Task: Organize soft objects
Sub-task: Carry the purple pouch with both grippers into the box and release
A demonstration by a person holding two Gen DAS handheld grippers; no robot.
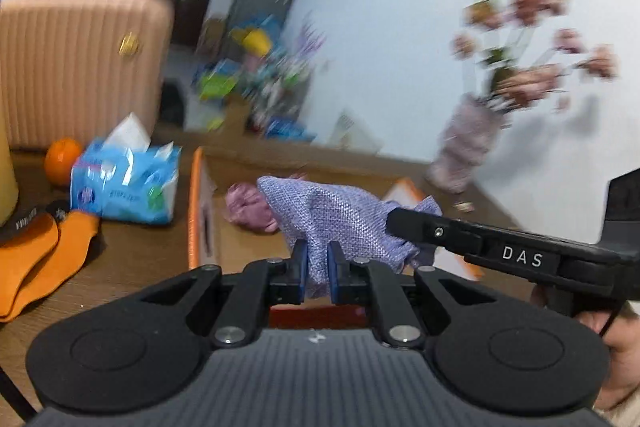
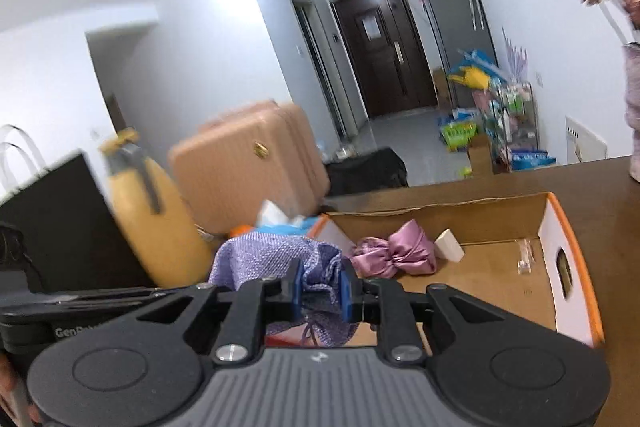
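Observation:
A lilac woven cloth pouch (image 1: pixel 340 219) hangs in the air over an open cardboard box (image 1: pixel 196 211), stretched between both grippers. My left gripper (image 1: pixel 318 269) is shut on one end of it, its blue pads pinching the fabric. My right gripper (image 2: pixel 320 287) is shut on the other, bunched end of the pouch (image 2: pixel 276 259), and in the left wrist view it reaches in as a black arm (image 1: pixel 416 223) from the right. Inside the box (image 2: pixel 556 227) lie a pink satin bow (image 2: pixel 400 251) and a small white block (image 2: pixel 450 245).
On the brown table (image 2: pixel 600 183) are a blue tissue pack (image 1: pixel 124 179), an orange fruit (image 1: pixel 62 159), orange cloth pieces (image 1: pixel 40 259), a yellow flask (image 2: pixel 156 227) and a vase of pink flowers (image 1: pixel 464 147). A pink suitcase (image 1: pixel 76 67) stands behind. A black bag (image 2: pixel 60 227) stands at the left.

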